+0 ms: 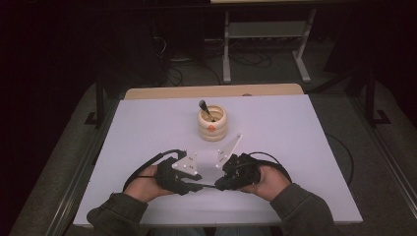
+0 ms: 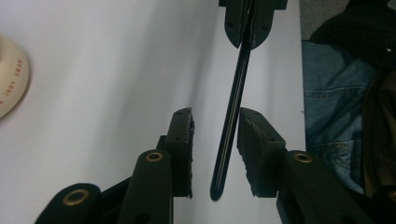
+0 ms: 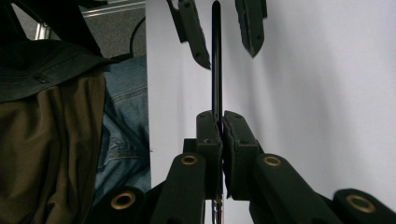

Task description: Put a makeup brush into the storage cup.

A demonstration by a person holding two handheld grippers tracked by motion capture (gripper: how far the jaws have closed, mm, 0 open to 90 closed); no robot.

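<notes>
A thin black stick (image 1: 207, 186) runs level between my two grippers near the table's front edge. My right gripper (image 1: 220, 185) is shut on one end of it; in the right gripper view its pads (image 3: 208, 130) clamp the stick (image 3: 216, 70). My left gripper (image 1: 195, 186) faces it. The stick's free end (image 2: 231, 121) lies between the left gripper's (image 2: 215, 114) jaws, close to the right pad, with a gap at the left pad (image 2: 183, 140). Each gripper also appears in the other's view: the right gripper (image 2: 247, 28) and the left gripper (image 3: 229, 56).
A cream ringed holder (image 1: 212, 125) stands mid-table with a black-handled tool (image 1: 204, 108) in it; its edge (image 2: 11, 74) is in the left gripper view. The white table (image 1: 147, 128) ends just behind my hands, by the person's jeans (image 3: 121, 130). A desk frame (image 1: 265, 44) stands beyond.
</notes>
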